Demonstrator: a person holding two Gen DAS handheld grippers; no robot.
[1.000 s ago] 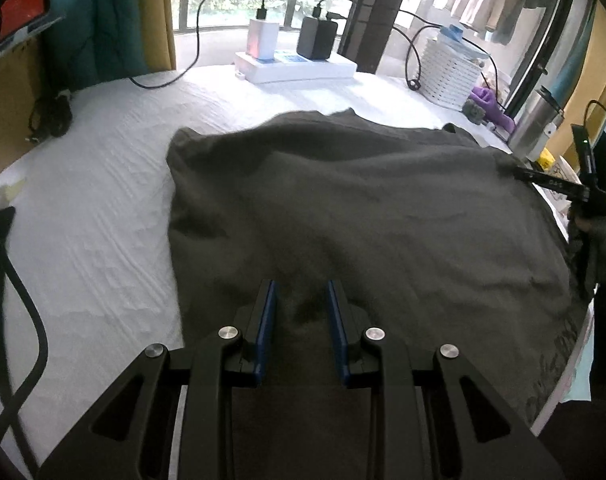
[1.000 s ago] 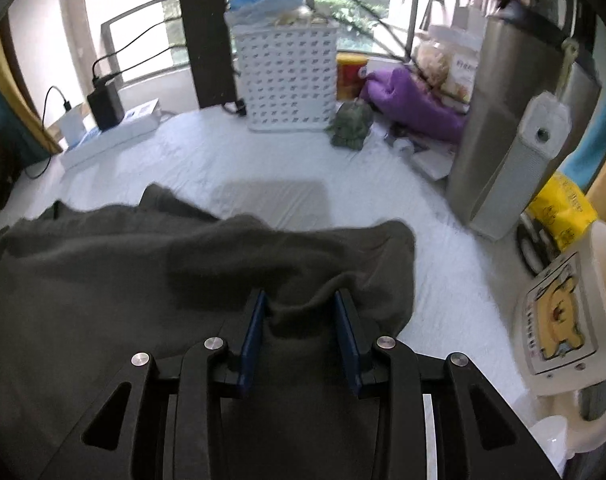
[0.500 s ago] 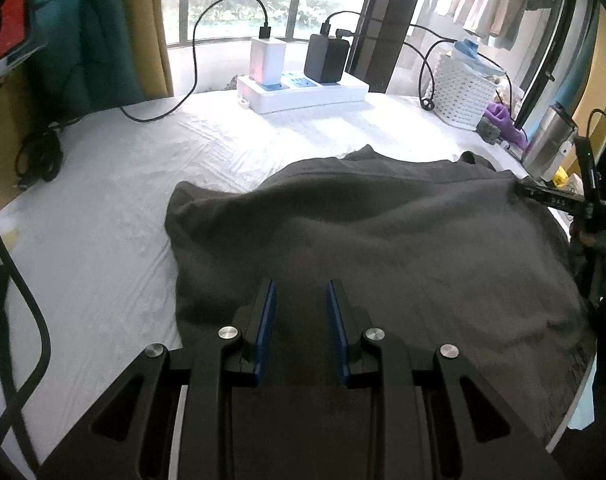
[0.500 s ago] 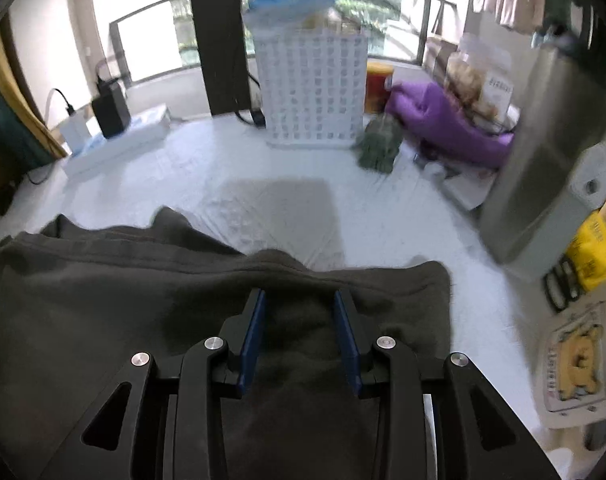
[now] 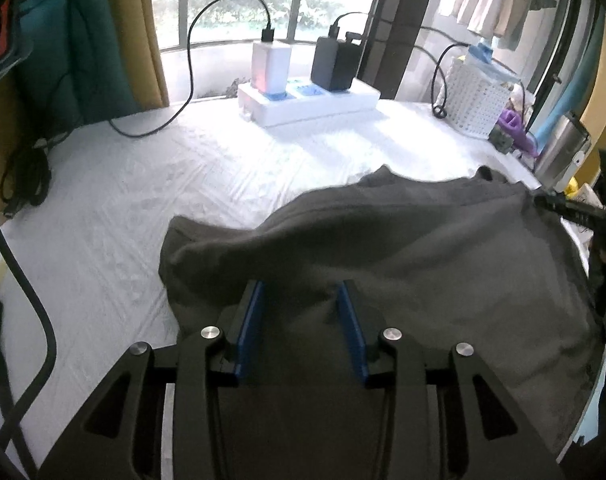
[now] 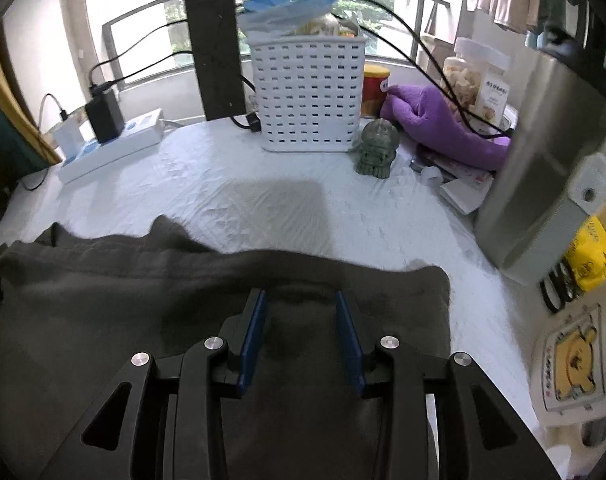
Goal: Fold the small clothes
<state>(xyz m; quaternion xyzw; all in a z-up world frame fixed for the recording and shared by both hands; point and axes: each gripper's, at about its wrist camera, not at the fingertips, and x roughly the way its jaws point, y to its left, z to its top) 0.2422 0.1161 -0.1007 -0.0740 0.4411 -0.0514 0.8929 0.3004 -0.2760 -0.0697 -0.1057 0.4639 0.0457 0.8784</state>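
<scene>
A dark grey garment (image 5: 403, 256) lies on the white sheet (image 5: 143, 184). It also shows in the right wrist view (image 6: 143, 292). My left gripper (image 5: 301, 292) is shut on the garment's near edge, with cloth bunched between its blue pads. My right gripper (image 6: 301, 300) is shut on the garment's edge near its right corner. The garment hangs lifted between the two grippers, its far edge resting on the sheet. The right gripper shows in the left wrist view (image 5: 563, 208) at the far right.
A white power strip (image 5: 307, 100) with chargers and cables stands at the back. A white basket (image 6: 307, 92), a small grey figurine (image 6: 377, 148), purple cloth (image 6: 443, 128), a steel flask (image 6: 543, 168) and a cartoon mug (image 6: 571, 360) crowd the right side.
Both grippers have pulled back and lifted with the garment. The garment's far edge has slid toward me, baring more white sheet in front of the power strip and basket.
</scene>
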